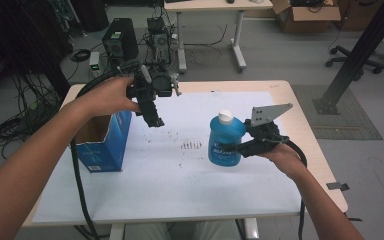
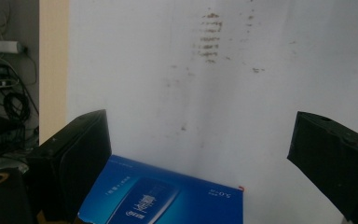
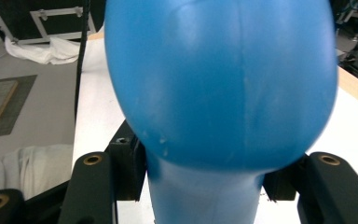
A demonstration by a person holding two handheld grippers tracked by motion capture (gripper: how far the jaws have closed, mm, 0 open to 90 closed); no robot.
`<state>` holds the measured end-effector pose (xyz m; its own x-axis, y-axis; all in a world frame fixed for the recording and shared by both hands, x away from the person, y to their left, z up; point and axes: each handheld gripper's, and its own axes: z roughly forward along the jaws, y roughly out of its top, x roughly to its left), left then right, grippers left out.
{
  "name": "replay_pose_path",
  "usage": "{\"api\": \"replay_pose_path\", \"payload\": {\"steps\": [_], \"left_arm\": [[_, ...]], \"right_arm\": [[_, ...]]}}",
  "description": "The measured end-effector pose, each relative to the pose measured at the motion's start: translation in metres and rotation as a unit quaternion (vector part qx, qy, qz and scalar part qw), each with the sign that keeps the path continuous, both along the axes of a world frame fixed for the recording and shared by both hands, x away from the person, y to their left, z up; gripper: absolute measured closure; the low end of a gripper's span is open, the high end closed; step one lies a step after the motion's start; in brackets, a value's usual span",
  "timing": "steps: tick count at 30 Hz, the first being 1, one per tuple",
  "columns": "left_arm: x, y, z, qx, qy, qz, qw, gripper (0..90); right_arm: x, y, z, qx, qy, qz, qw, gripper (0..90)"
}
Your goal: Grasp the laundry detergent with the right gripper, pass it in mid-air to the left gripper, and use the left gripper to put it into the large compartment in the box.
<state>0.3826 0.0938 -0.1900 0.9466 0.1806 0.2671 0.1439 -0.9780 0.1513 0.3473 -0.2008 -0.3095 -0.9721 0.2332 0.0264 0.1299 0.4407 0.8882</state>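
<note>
blue plastic bulges right up against the lens in the right gripper view: it is the bottle [image 3: 216, 84], and the right gripper [image 3: 205, 184] has its fingers [image 3: 91, 191] clamped on the narrow waist below the bulge. from the high view the bottle [image 1: 225, 140] has a white cap [image 1: 224, 116] and stands upright near the right edge of the desk [image 1: 310, 135], about halfway along it, with the right gripper [image 1: 242, 147] gripping it from the side. whether its base rests on the white sheet or hangs just above it, i cannot tell.

further out, an open blue box [image 1: 105, 145] sits near the left edge of the desk. the left gripper [image 1: 156, 121] hovers above the box's right side, pointing down, fingers wide apart with nothing between them; in the left gripper view the box [image 2: 168, 198] shows just below those fingers [image 2: 74, 158].

the likely job is getting the bottle into the box. risks as i judge them: the hold sits low on a smooth, rounded body, so the heavy top could swing or slip if the hand tilts quickly; and the bottle could catch the box rim and shove or tip the light box unless the left gripper steadies it.
</note>
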Motion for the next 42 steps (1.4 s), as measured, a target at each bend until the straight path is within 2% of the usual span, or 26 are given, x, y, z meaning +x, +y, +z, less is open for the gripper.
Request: {"api": "replay_pose_path", "payload": {"steps": [4,13,18,27,35,42], "left_arm": [[-0.011,-0.003,0.008,0.007,-0.002,-0.01,0.9999,6.0],[-0.031,-0.011,0.018,-0.006,0.028,-0.035,0.999,5.9],[-0.037,-0.015,0.019,0.002,0.029,-0.041,0.9987,6.0],[-0.042,-0.017,0.023,0.002,0.041,-0.04,0.9984,5.9],[-0.044,-0.015,0.031,-0.012,0.062,-0.037,0.9973,5.7],[-0.045,-0.016,0.033,-0.015,0.07,-0.036,0.9968,5.7]], "right_arm": [[0.002,0.005,0.001,0.001,0.003,0.012,0.9999,43.2],[0.009,0.018,0.0,0.006,0.009,0.032,0.9994,43.4],[0.011,0.027,0.001,0.003,0.008,0.048,0.9988,43.4],[0.015,0.039,0.0,0.006,0.008,0.073,0.9973,43.6],[0.019,0.053,0.001,0.006,0.007,0.108,0.9941,43.7],[0.022,0.065,0.002,-0.001,0.006,0.129,0.9916,43.7]]}}
